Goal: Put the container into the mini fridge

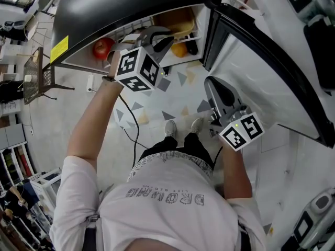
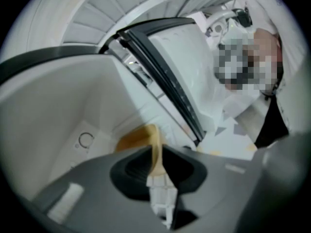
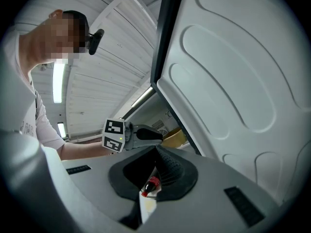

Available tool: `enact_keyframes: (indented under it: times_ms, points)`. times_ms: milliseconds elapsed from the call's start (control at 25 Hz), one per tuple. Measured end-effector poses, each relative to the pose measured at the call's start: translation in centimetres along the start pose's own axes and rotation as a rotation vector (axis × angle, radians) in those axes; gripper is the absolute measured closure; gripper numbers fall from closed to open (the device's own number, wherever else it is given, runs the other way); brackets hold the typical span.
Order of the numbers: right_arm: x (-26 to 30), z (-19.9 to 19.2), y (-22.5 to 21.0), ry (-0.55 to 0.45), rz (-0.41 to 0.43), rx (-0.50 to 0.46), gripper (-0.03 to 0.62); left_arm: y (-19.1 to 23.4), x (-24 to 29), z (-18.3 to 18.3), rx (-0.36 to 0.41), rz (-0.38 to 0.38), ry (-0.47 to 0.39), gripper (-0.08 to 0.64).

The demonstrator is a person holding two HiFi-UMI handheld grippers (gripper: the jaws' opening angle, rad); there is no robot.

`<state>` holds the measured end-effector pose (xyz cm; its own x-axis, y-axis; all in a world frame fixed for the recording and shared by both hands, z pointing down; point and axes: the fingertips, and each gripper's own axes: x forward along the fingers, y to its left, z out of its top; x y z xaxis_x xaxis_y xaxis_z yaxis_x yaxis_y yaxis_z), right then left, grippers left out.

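The black mini fridge (image 1: 104,9) stands open, its white door (image 1: 251,61) swung out to the right. A tan container (image 1: 175,19) sits on the upper shelf inside. My left gripper (image 1: 166,38) reaches into the fridge, its jaws shut on the container's near edge. In the left gripper view the container (image 2: 138,137) shows as a tan strip pinched between the jaws of the left gripper (image 2: 156,152). The right gripper view shows that left gripper (image 3: 158,135) touching the container (image 3: 174,139). My right gripper (image 1: 212,85) hangs shut and empty beside the door, below the fridge opening.
A red apple (image 1: 103,47), an orange (image 1: 179,49) and a dark bottle (image 1: 192,47) lie on the lower shelf. The door's inner panel (image 3: 233,81) rises close to the right gripper. A cable runs across the speckled floor (image 1: 152,114). A dark chair (image 1: 36,75) stands at the left.
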<state>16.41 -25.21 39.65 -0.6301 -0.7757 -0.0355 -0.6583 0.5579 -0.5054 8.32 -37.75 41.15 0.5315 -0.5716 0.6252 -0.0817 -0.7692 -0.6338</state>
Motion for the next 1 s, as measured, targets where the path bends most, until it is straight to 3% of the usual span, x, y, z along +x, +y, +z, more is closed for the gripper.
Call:
enact_keyframes:
  times_ms: [320,520,1000]
  points:
    - [0.0,0.2,1.6,0.007,-0.017,-0.035,0.592,0.4,-3.4,0.7,-0.118,0.052,-0.114,0.506]
    - [-0.1,0.1,3.0,0.01,-0.037,-0.061,0.592,0.1,-5.7,0.2,-0.148,0.087,-0.156,0.536]
    - [0.5,-0.2,7.5,0.005,-0.078,-0.124,0.592,-0.9,-12.8,-1.1,-0.314,0.118,-0.319,0.551]
